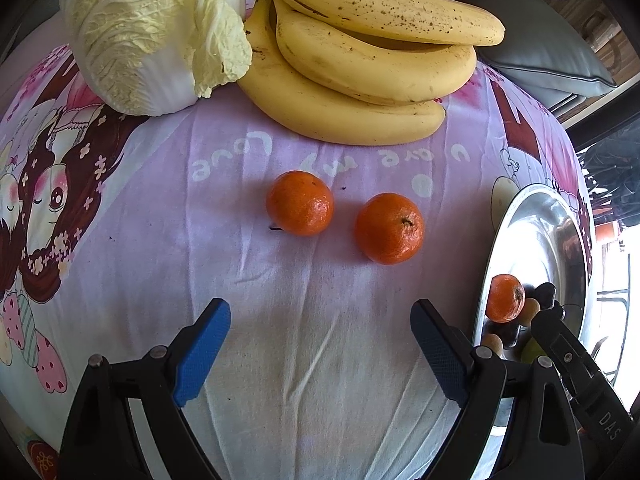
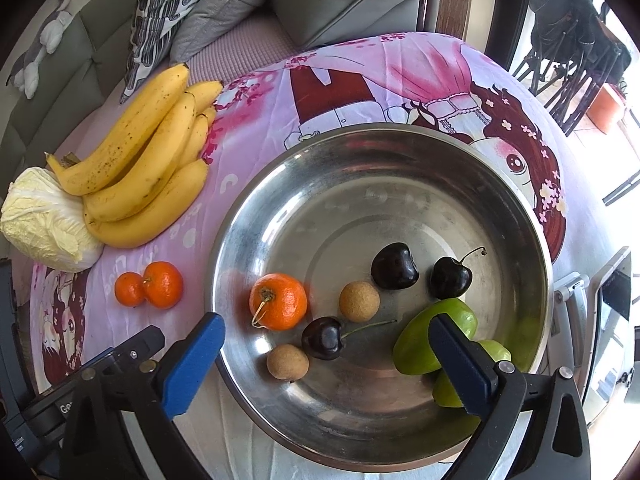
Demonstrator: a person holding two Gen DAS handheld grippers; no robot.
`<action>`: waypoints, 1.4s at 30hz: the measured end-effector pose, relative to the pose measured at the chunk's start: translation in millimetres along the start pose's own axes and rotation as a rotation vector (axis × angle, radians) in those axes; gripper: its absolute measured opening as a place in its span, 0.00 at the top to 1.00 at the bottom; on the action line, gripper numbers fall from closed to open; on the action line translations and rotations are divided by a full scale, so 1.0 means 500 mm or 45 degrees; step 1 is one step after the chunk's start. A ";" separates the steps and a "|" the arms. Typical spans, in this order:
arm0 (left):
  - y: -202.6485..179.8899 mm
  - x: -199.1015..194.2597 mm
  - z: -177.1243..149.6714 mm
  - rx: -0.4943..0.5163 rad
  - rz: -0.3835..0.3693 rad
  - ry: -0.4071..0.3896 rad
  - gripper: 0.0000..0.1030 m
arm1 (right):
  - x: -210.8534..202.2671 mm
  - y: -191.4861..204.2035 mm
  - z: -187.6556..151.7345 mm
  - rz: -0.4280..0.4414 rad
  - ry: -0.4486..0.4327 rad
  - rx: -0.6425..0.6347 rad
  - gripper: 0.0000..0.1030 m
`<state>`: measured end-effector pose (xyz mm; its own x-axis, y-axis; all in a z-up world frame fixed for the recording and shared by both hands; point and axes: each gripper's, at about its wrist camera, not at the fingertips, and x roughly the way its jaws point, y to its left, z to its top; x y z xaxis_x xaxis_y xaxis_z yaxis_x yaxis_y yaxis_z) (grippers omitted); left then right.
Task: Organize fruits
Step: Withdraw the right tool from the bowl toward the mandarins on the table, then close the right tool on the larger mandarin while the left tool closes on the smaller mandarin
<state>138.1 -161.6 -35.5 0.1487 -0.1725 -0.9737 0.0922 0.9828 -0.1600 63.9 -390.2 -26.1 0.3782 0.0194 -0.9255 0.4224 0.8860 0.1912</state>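
Both grippers open; tangerine in bowl, 2 tangerines outside.

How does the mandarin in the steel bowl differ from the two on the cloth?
The mandarin in the bowl sits inside the steel bowl with a long curled stem; the two mandarins on the cloth lie outside, touching in this view, stems short. It looks larger, perhaps only nearer. All are orange, unpeeled, ungripped.
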 end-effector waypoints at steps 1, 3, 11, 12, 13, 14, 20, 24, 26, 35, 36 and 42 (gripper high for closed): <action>0.002 -0.001 0.000 -0.002 -0.001 -0.001 0.11 | 0.000 0.001 0.000 0.001 -0.001 0.000 0.00; 0.011 -0.005 0.002 -0.009 -0.004 -0.003 0.11 | -0.001 0.005 0.001 0.001 -0.002 -0.005 0.00; 0.070 -0.032 0.014 -0.100 -0.028 -0.034 0.11 | -0.009 0.033 0.002 0.027 -0.023 -0.052 0.00; 0.082 -0.036 0.017 -0.118 -0.031 -0.039 0.11 | -0.010 0.036 0.001 0.031 -0.025 -0.054 0.00; 0.093 -0.040 0.019 -0.136 -0.032 -0.045 0.11 | -0.011 0.040 0.001 0.035 -0.027 -0.057 0.00; 0.104 -0.043 0.020 -0.154 -0.032 -0.051 0.11 | -0.011 0.044 0.001 0.037 -0.029 -0.060 0.00; 0.173 -0.061 0.025 -0.263 -0.024 -0.081 0.11 | -0.014 0.083 -0.004 0.059 -0.040 -0.112 0.00; 0.215 -0.067 0.025 -0.333 0.000 -0.095 0.11 | -0.011 0.123 -0.014 0.080 -0.032 -0.167 0.00; 0.232 -0.070 0.025 -0.361 0.008 -0.100 0.11 | -0.011 0.147 -0.019 0.100 -0.031 -0.209 0.00; 0.282 -0.090 0.027 -0.392 0.022 -0.133 0.11 | -0.005 0.224 -0.035 0.191 -0.038 -0.340 0.00; 0.281 -0.090 0.027 -0.393 0.017 -0.135 0.11 | 0.000 0.225 -0.034 0.193 -0.036 -0.341 0.00; 0.270 -0.088 0.027 -0.398 0.019 -0.177 0.11 | 0.010 0.229 -0.013 0.233 -0.082 -0.311 0.00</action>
<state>157.3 -22.3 -12.2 0.2828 -0.1439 -0.9483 -0.2143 0.9542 -0.2087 108.7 -285.7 -10.9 0.4848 0.1665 -0.8587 0.1345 0.9558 0.2613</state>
